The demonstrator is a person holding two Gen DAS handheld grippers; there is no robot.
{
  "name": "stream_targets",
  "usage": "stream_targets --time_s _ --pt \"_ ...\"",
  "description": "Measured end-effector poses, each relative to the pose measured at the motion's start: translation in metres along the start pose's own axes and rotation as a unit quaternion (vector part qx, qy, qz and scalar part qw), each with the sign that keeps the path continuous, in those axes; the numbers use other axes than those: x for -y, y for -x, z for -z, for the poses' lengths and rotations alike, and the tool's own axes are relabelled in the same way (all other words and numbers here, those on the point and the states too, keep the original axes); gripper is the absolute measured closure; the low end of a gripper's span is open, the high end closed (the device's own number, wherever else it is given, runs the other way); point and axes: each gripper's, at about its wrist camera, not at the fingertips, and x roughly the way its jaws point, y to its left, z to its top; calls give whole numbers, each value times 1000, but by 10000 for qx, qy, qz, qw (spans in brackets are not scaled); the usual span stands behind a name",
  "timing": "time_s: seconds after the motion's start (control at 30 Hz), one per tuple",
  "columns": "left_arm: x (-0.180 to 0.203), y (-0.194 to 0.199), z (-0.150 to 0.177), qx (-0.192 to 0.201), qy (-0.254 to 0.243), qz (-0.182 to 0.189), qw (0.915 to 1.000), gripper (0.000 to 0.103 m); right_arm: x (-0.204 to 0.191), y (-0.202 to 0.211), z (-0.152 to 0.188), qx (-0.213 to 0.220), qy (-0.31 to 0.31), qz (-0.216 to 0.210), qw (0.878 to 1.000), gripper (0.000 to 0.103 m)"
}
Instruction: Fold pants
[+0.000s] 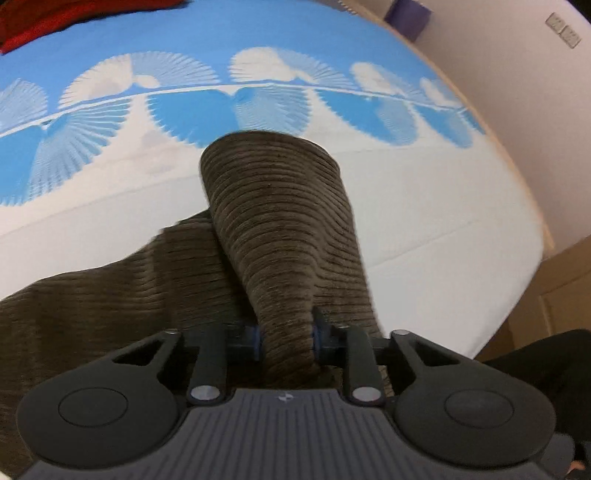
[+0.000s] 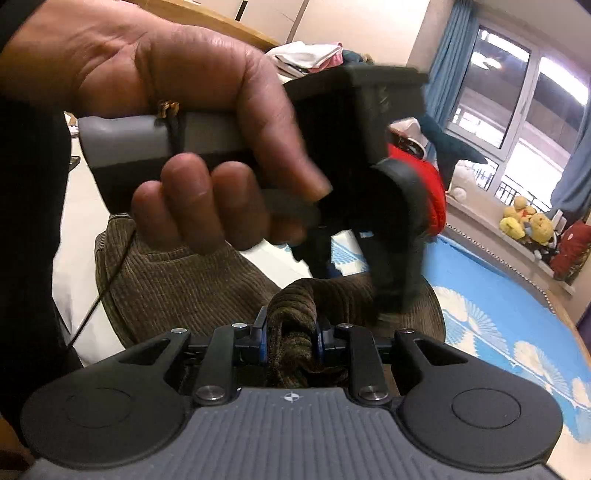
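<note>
Left hand-held gripper clamped on a bunched ridge of the brown corduroy pants; the fabric rises in a cone from between the pads. Rest of the pants spreads to the left on the bed, white sheet with a blue fan print farther back. Red cloth at the far top-left corner. Right hand-held gripper pinched shut on another wad of the pants, near the ribbed waistband. Person's left hand grips the other tool's handle just above. Stuffed toys on the windowsill, well apart.
</note>
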Motion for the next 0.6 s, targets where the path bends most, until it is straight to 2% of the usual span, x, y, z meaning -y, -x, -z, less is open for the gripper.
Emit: stream_targets --time_s 0.07,0.1,0.17,0.23,0.3,0.33,0.37,0.43,0.5,0.6 --pt "-7 6 5 80 -33 -59 9999 82 -3 -4 -5 -39 -67 -163 9998 75" --pt "-10 10 6 145 -75 -96 9998 83 -1 -6 -7 -27 -190 -270 9995 69" --pt "-20 23 11 333 -177 -374 9986 84 11 -9 -14 -66 -885 -829 9926 60" --pt "-42 36 18 421 -82 -622 9971 84 31 -11 -23 25 -1687 -1411 9755 60" --pt "-71 52 31 495 124 -825 9953 84 48 -13 -29 171 -2247 -1713 9591 49" --pt "-87 56 35 518 256 -900 9943 84 56 -15 -30 219 -2490 -1794 9515 48" --pt "-104 63 41 540 386 -966 9931 84 65 -18 -31 256 -2735 -1851 9436 48" --pt "-137 76 56 576 682 -1036 9906 84 75 -28 -28 170 -3057 -1768 9354 48" --pt "-165 87 71 611 903 -1160 9872 84 84 -43 -24 -62 -3287 -1596 9308 48" --pt "-203 99 94 616 1250 -1503 9788 84 82 -77 -14 -636 -3498 -1163 9274 47"
